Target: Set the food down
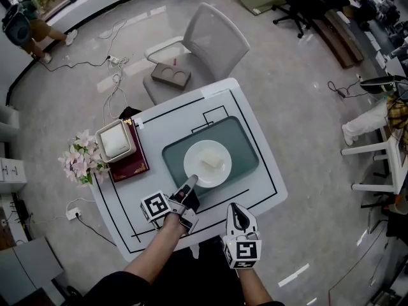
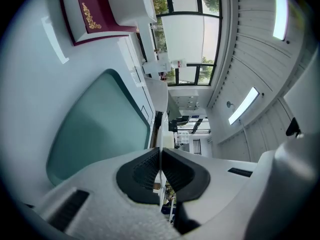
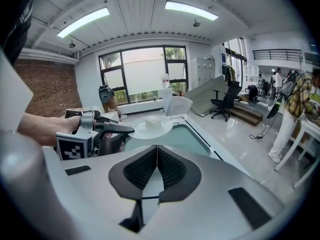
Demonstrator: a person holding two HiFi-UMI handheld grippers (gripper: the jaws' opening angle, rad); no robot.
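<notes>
A white plate [image 1: 207, 163] carries a pale block of food [image 1: 212, 161] and hangs just over the teal tray [image 1: 245, 139] on the white table. My left gripper [image 1: 190, 183] is shut on the plate's near rim. In the left gripper view the plate [image 2: 161, 134] shows edge-on between the black pads. The right gripper view shows the plate [image 3: 152, 128] and the food [image 3: 153, 120] held level by the left gripper [image 3: 120, 129]. My right gripper [image 1: 236, 208] hovers at the table's front edge, shut on nothing, with its pads [image 3: 157, 156] touching.
A white box [image 1: 116, 140] rests on a dark red book [image 1: 131, 164] at the table's left, with pink flowers [image 1: 80, 160] beside them. A grey chair [image 1: 210, 43] stands behind the table. Cables lie on the floor at the left. A person [image 1: 376, 116] sits at the right.
</notes>
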